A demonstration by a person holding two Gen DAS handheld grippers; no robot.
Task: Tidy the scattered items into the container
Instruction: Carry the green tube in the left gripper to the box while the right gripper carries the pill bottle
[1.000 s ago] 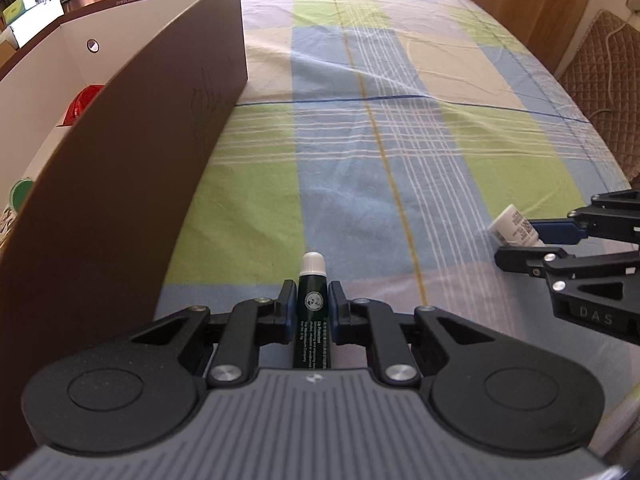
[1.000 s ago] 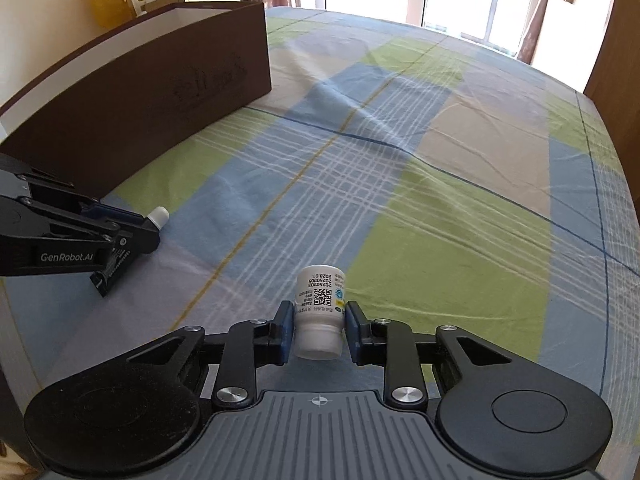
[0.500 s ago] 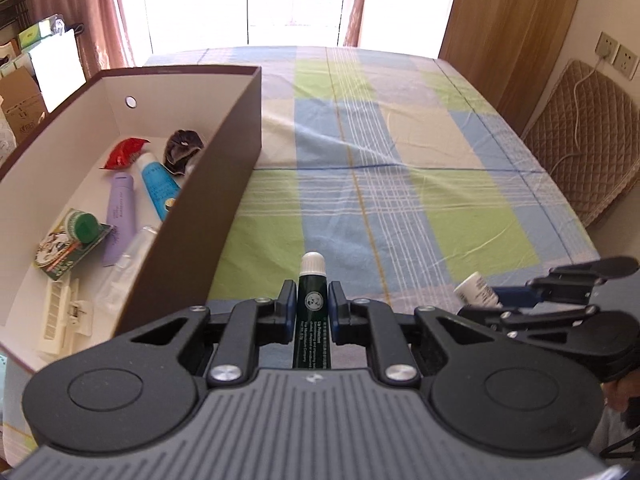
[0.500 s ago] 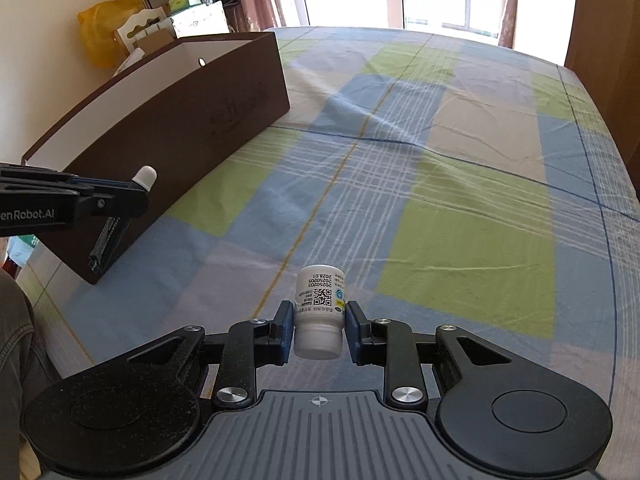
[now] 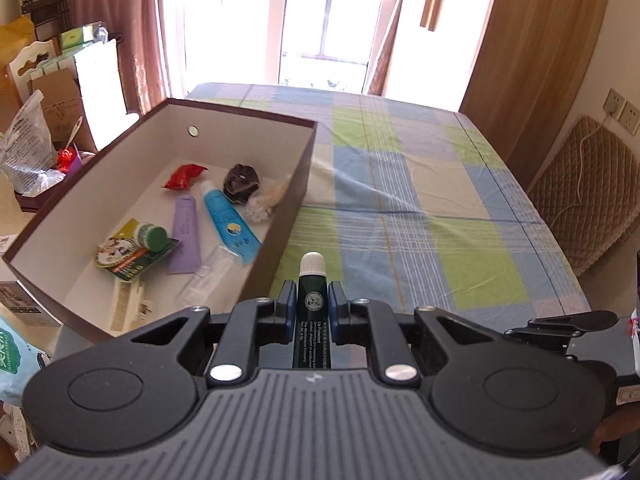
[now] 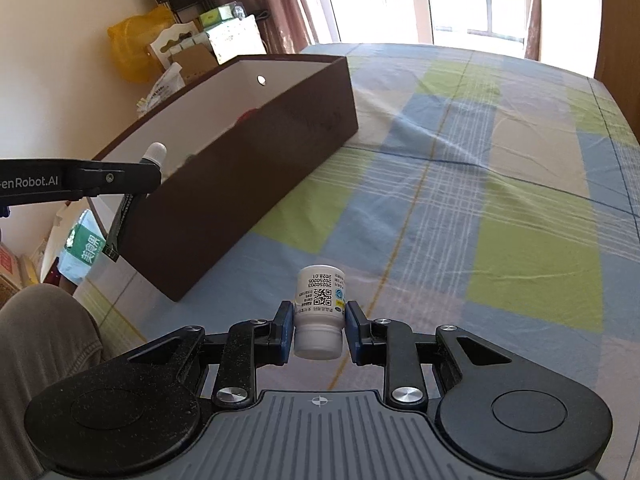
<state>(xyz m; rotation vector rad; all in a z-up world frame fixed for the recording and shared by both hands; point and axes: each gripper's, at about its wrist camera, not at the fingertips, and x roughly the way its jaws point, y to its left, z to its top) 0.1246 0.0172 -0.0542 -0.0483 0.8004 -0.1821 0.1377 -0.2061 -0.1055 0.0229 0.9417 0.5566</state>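
Where the checked blue, green and beige cloth (image 5: 420,200) spreads toward bright windows at the top of the frame, a brown box (image 5: 280,216) with a white lining sits at the left, a wooden door and a quilted chair back (image 5: 588,196) at the right. At lower centre the left gripper (image 5: 313,312) has its jaws clamped on a dark green tube (image 5: 313,308), long axis running along the fingers, white cap pointing up-frame near the box's wall. Only the left wrist view looks into the box: a blue tube (image 5: 228,222), a purple tube (image 5: 185,232) and a red packet (image 5: 185,176). The right gripper (image 6: 319,330) pinches a white bottle (image 6: 319,300), cap toward the camera; its view shows the green tube (image 6: 138,192) tilted at the left, beside the box (image 6: 240,184).
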